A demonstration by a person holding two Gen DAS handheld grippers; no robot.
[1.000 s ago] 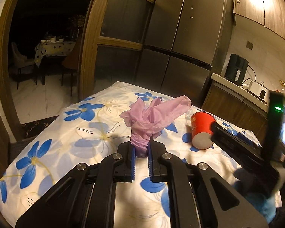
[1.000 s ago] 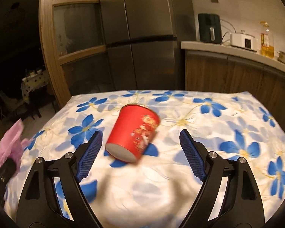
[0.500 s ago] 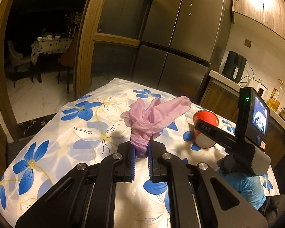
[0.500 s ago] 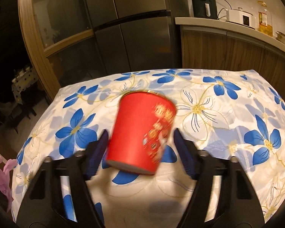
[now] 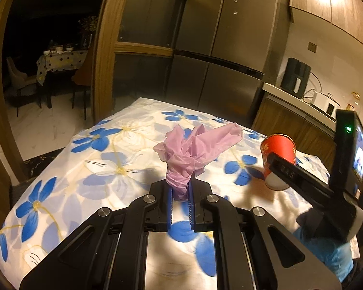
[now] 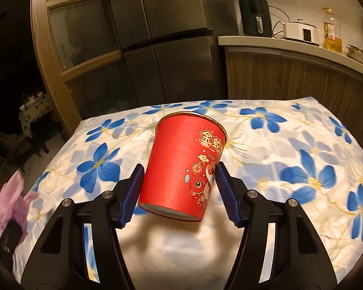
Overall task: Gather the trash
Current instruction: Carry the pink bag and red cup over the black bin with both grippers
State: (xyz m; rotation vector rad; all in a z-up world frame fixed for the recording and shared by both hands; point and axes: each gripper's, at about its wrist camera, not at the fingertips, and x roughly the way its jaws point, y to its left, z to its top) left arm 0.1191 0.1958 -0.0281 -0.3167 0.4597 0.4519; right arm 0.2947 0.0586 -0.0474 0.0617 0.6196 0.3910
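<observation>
Trash is already partly in hand: the red printed paper cup (image 6: 184, 166), tilted with its rim away, is sitting between the pads of the right hand-held gripper (image 6: 179, 191), which is pinching it and seemingly raising it off the flower-patterned cloth on the worktop (image 6: 290, 145). Left of that cup, the left hand-held gripper (image 5: 180, 193) is clamping the crumpled pink plastic bag (image 5: 193, 149). Dropping the cup into the bag likely remains, with the bag's mouth not open.
</observation>
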